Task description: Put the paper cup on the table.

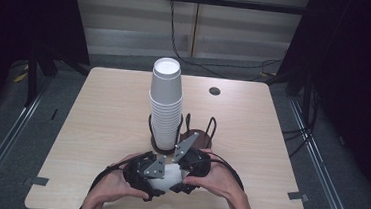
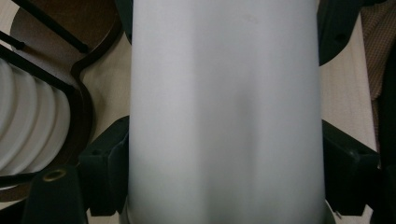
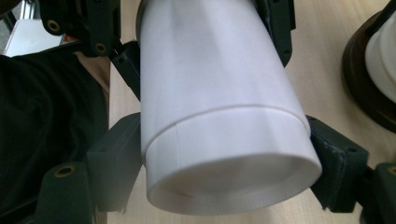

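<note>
So a white paper cup (image 1: 167,177) is held sideways just above the near edge of the bench (image 1: 96,127), right at the middle, clamped from both ends at once. In the right gripper view it looks like two cups nested, since a second rim line can be seen partway up the wall, with the open mouth facing that camera. The left gripper (image 1: 140,173) is closed on the cup from the left, its black jaws pressed against both sides of the wall in the left gripper view. The right gripper (image 1: 193,168) is closed on it from the right, jaws hugging the wide end near the mouth. A grey three-cornered plate is carried on top of each gripper, and both are wrapped by the person's hands, left hand (image 1: 112,186) and right hand (image 1: 220,180), with the forearms coming in from the near edge.

Just beyond the grippers, a tall stack of white paper cups (image 1: 165,103) is stood upside down in a holder (image 1: 198,135) with a dark round wooden base and black wire hoops. The hoops on the right side of the holder are seen with nothing in them. A small dark round hole (image 1: 214,91) is set into the bench toward the far right. Black cables (image 1: 187,54) are trailed across the floor beyond the bench.
</note>
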`<state>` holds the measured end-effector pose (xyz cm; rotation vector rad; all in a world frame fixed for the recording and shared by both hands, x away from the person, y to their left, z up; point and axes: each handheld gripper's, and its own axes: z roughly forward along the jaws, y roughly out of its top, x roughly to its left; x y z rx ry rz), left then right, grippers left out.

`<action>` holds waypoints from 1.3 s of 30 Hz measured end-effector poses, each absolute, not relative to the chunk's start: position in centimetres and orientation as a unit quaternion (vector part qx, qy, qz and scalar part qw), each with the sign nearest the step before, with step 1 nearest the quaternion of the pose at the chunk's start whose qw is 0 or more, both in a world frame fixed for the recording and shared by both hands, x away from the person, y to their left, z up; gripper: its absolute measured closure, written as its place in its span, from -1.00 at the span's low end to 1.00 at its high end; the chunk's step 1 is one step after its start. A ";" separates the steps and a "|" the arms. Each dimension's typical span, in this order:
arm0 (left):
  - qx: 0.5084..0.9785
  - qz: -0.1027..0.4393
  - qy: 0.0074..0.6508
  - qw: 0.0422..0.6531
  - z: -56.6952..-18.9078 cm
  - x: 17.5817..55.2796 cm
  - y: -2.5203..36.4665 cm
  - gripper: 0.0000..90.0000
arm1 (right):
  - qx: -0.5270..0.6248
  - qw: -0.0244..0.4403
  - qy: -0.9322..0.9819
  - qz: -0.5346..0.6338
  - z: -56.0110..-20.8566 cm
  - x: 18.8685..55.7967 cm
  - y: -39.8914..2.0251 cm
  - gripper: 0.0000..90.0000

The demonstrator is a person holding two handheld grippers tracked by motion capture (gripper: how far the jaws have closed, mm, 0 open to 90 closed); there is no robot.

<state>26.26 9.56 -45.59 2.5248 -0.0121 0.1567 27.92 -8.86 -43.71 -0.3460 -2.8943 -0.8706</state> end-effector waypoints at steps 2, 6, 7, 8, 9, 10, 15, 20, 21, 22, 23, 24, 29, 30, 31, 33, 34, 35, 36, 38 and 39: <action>0.951 0.058 -0.005 0.303 -45.6 26.2 9.6 -0.59 | -0.113 0.047 -0.951 -0.285 -43.8 27.9 -8.7 -0.54; 0.951 0.060 -0.006 0.305 -45.5 26.2 9.6 -0.59 | -0.112 0.052 -0.950 -0.286 -43.8 27.8 -8.6 -0.54; 0.950 0.057 -0.008 0.307 -45.4 26.2 9.6 -0.59 | -0.111 0.052 -0.951 -0.286 -43.8 27.8 -8.6 -0.55; 0.948 0.057 -0.005 0.313 -45.5 26.2 9.7 -0.59 | -0.112 0.052 -0.950 -0.287 -43.8 27.8 -8.6 -0.54; 0.948 0.059 -0.006 0.311 -45.4 26.2 9.7 -0.59 | -0.112 0.054 -0.950 -0.287 -43.8 27.8 -8.6 -0.53; 0.948 0.057 -0.007 0.314 -45.4 26.3 9.8 -0.59 | -0.110 0.054 -0.949 -0.291 -43.8 27.8 -8.7 -0.52; 0.947 0.053 -0.008 0.317 -45.5 26.4 9.8 -0.61 | -0.105 0.057 -0.949 -0.293 -43.8 28.0 -8.7 -0.49; 0.941 0.055 -0.007 0.334 -45.4 26.5 10.1 -0.65 | -0.107 0.053 -0.948 -0.295 -43.5 28.0 -8.9 -0.48; 0.939 0.056 -0.008 0.341 -45.3 26.5 10.2 -0.65 | -0.104 0.051 -0.947 -0.298 -43.5 28.0 -8.8 -0.48; 0.936 0.055 -0.005 0.346 -45.3 26.5 10.2 -0.66 | -0.107 0.053 -0.947 -0.298 -43.4 27.9 -8.9 -0.47; 0.933 0.057 -0.004 0.354 -45.2 26.5 10.3 -0.66 | -0.108 0.052 -0.947 -0.299 -43.4 27.9 -8.9 -0.47; 0.933 0.057 -0.001 0.356 -45.1 26.5 10.5 -0.66 | -0.108 0.051 -0.947 -0.298 -43.4 27.9 -8.9 -0.47; 0.925 0.053 -0.001 0.376 -45.0 26.6 10.9 -0.65 | -0.114 0.056 -0.947 -0.294 -43.2 27.9 -9.1 -0.46; 0.924 0.055 0.002 0.378 -45.0 26.6 10.9 -0.65 | -0.110 0.054 -0.947 -0.296 -43.2 27.9 -9.1 -0.46; 0.922 0.057 0.000 0.382 -45.0 26.5 11.0 -0.65 | -0.113 0.054 -0.947 -0.296 -43.2 27.9 -9.1 -0.46; 0.921 0.060 -0.005 0.385 -44.9 26.5 11.1 -0.65 | -0.111 0.053 -0.946 -0.301 -43.2 28.0 -9.2 -0.46; 0.919 0.059 -0.002 0.389 -44.9 26.4 11.2 -0.65 | -0.112 0.056 -0.946 -0.300 -43.3 28.0 -9.2 -0.46; 0.918 0.062 -0.003 0.390 -44.8 26.5 11.2 -0.65 | -0.112 0.056 -0.945 -0.301 -43.3 28.0 -9.2 -0.46; 0.917 0.059 -0.001 0.396 -44.8 26.5 11.3 -0.65 | -0.114 0.056 -0.946 -0.299 -43.2 28.0 -9.3 -0.46; 0.912 0.061 0.001 0.405 -44.7 26.5 11.5 -0.65 | -0.118 0.053 -0.946 -0.297 -43.2 28.0 -9.4 -0.47; 0.910 0.063 0.007 0.409 -44.6 26.5 11.7 -0.64 | -0.121 0.055 -0.946 -0.296 -43.2 28.0 -9.5 -0.47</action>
